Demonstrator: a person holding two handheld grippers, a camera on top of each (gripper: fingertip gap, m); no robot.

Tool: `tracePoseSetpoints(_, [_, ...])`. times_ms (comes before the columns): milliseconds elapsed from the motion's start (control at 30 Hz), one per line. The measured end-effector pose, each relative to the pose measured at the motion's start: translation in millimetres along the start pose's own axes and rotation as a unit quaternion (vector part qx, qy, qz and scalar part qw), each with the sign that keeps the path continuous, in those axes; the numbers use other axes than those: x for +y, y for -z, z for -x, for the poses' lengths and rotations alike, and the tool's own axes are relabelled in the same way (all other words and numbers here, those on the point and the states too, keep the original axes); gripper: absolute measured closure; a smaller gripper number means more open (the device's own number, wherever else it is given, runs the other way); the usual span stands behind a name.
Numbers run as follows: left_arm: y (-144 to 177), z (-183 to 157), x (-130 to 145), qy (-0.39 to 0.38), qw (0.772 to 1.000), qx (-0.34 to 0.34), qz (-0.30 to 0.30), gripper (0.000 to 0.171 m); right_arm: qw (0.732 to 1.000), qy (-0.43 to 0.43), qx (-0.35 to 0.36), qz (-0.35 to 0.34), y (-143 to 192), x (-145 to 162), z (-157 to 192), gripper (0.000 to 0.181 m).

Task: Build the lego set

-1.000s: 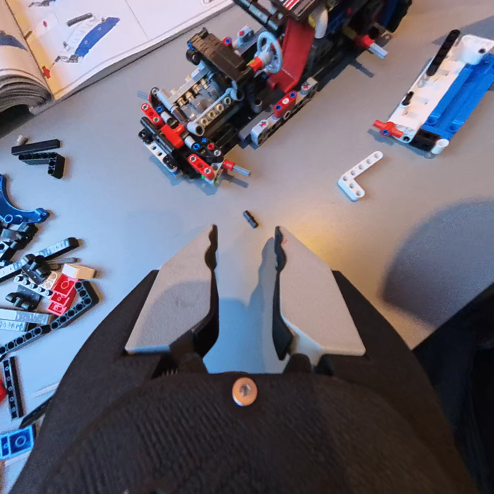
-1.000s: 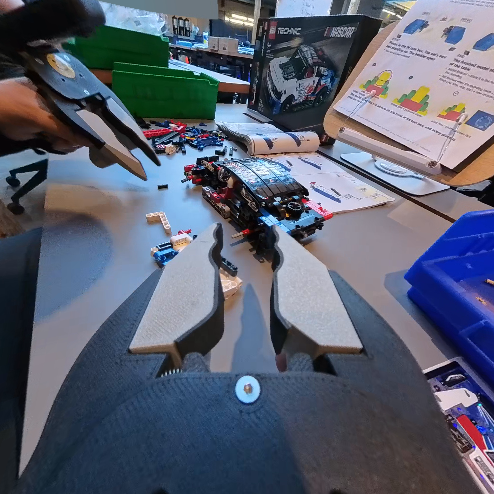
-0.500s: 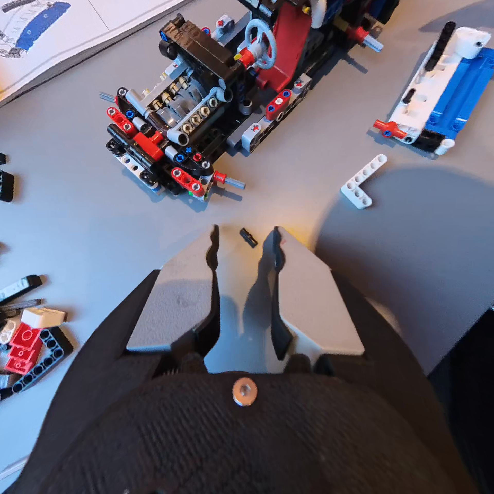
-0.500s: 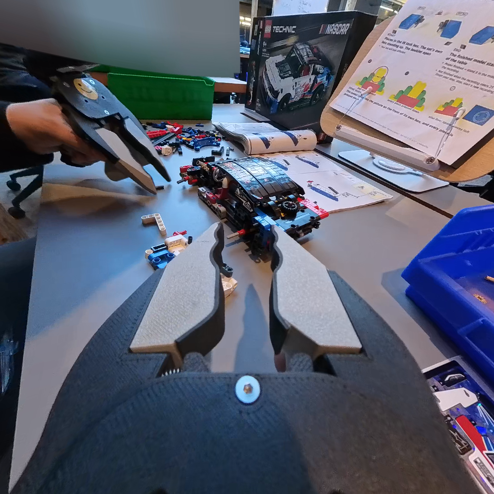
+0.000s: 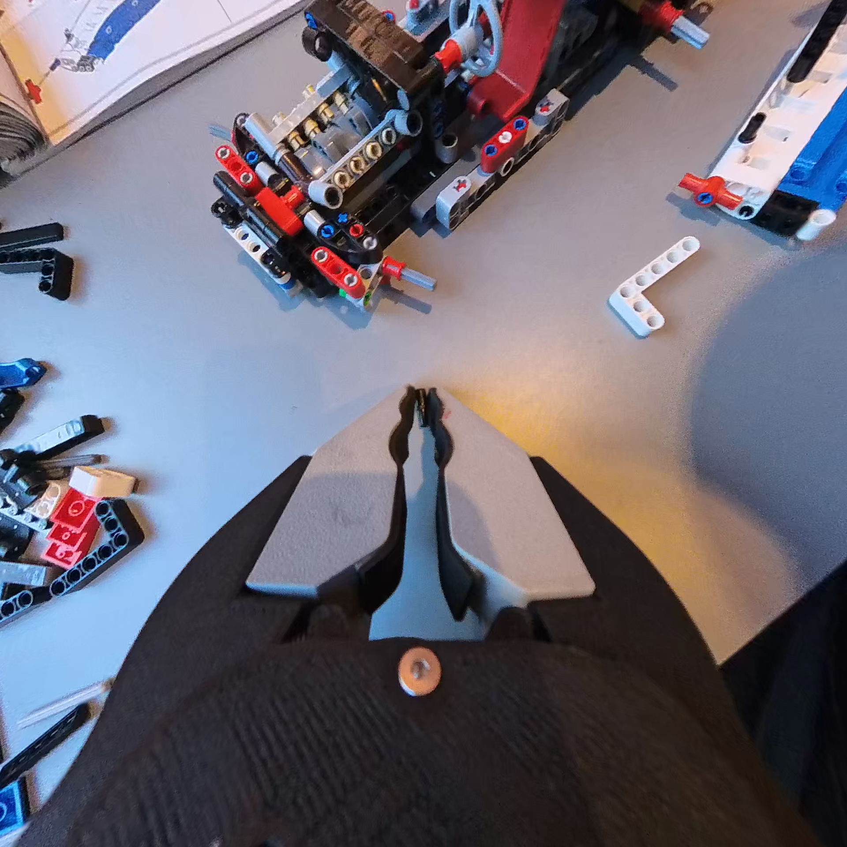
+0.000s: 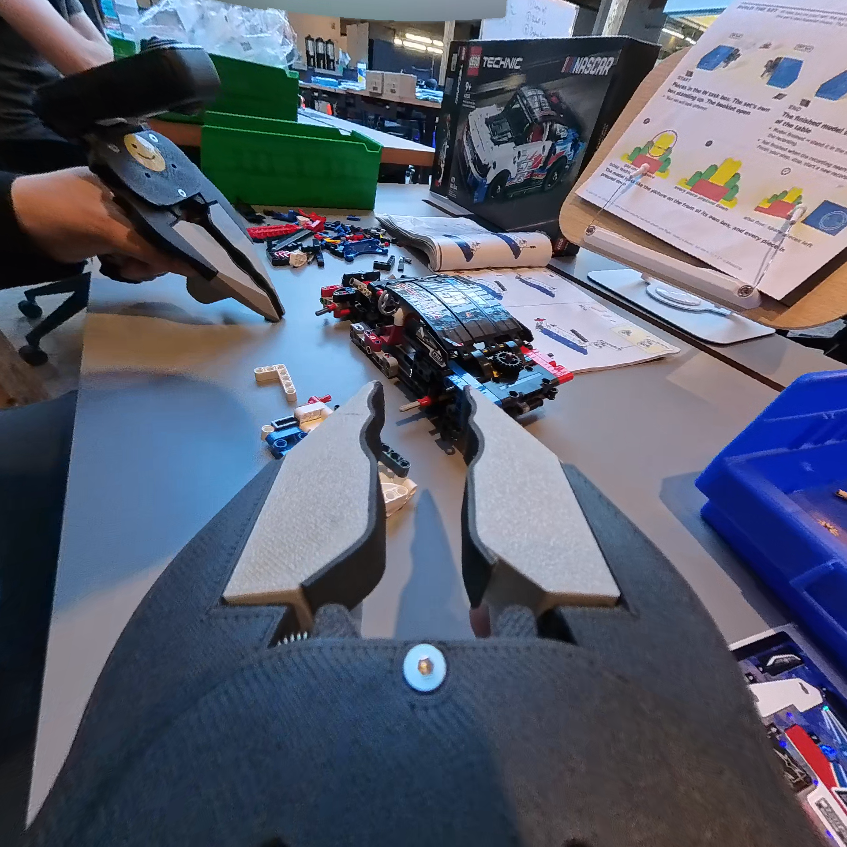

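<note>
My left gripper [image 5: 420, 403] is shut on a small black pin [image 5: 420, 409] at its fingertips, down at the grey table. It also shows in the right wrist view [image 6: 273, 316], tips on the table. The half-built car [image 5: 366, 151] stands beyond it; it also shows in the right wrist view [image 6: 449, 339]. A white L-shaped beam [image 5: 651, 288] lies to the right. A white and blue panel assembly [image 5: 788, 137] lies at the far right. My right gripper [image 6: 424, 412] is open and empty, above the table just before the car.
Loose black, red and blue pieces [image 5: 59, 513] lie at the left. An instruction booklet [image 5: 114, 55] lies at the back left. In the right wrist view stand the set's box [image 6: 527, 128], green bins [image 6: 284, 160], a blue bin [image 6: 788, 495] and a sheet holder [image 6: 715, 151]. Some 25 cm of space lies between my two pairs of fingers.
My left gripper moved forward over the black pin, dropped to the table and shut on it. The right gripper has stayed nearly still.
</note>
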State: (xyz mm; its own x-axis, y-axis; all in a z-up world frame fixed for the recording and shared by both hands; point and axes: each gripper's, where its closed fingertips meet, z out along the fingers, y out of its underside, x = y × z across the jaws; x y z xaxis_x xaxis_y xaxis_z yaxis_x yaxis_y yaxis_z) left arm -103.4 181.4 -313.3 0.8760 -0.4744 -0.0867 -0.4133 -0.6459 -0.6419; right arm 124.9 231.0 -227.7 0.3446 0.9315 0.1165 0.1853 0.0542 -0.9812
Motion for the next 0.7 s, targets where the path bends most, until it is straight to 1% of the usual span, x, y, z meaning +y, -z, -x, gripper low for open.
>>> tracePoseSetpoints(33, [1.1, 1.7, 0.9, 0.002, 1.000, -0.003, 0.001, 0.166, 1.000, 0.001, 0.000, 0.000, 0.2, -0.1, 0.3, 0.151])
tracePoseSetpoints(133, [7.3, 2.5, -1.7, 0.016, 1.000, -0.002, 0.005, 0.139, 1.000, 0.000, -0.001, -0.002, 0.2, -0.6, 0.6, 0.149])
tracePoseSetpoints(233, [24.0, -0.3, -18.2, 0.023, 0.999, 0.006, -0.033, 0.133, 1.000, -0.004, -0.003, -0.010, 2.0, -2.7, -0.2, 0.149])
tracePoseSetpoints(300, [36.6, -0.9, -23.7, 0.012, 0.999, 0.008, -0.044, 0.125, 1.000, -0.006, -0.002, -0.014, 3.6, -3.6, -1.2, 0.147])
tracePoseSetpoints(333, [42.2, -7.2, -26.0, 0.001, 0.999, 0.023, -0.049, 0.121, 1.000, -0.006, 0.000, -0.014, 4.1, -3.5, -1.6, 0.147])
tracePoseSetpoints(367, [46.6, -20.3, -26.9, -0.014, 0.997, 0.056, -0.052, 0.118, 1.000, -0.003, 0.001, -0.014, 3.9, -3.4, -1.7, 0.148])
tracePoseSetpoints(400, [49.1, -35.5, -25.9, -0.029, 0.994, 0.092, -0.048, 0.118, 1.000, -0.001, 0.002, -0.012, 3.2, -2.8, -1.6, 0.147])
tracePoseSetpoints(433, [48.8, -46.2, -25.1, -0.042, 0.992, 0.110, -0.043, 0.117, 1.000, 0.001, 0.004, -0.008, 1.9, -1.9, -1.7, 0.146])
tracePoseSetpoints(467, [46.5, -55.1, -25.6, -0.055, 0.991, 0.118, -0.040, 0.116, 1.000, 0.004, 0.005, -0.005, 0.8, -1.4, -1.5, 0.146])
tracePoseSetpoints(533, [37.5, -72.0, -27.6, -0.100, 0.986, 0.129, -0.036, 0.121, 1.000, 0.017, 0.005, -0.002, -0.8, -1.1, 0.7, 0.146])
tracePoseSetpoints(633, [13.4, -83.4, -31.5, -0.174, 0.976, 0.129, -0.023, 0.123, 0.999, 0.033, -0.004, -0.002, -2.4, -1.7, 7.2, 0.146])
tracePoseSetpoints(700, [-0.4, -88.8, -31.4, -0.199, 0.968, 0.154, -0.002, 0.123, 0.999, 0.041, -0.003, 0.002, -3.4, -0.9, 8.9, 0.145])
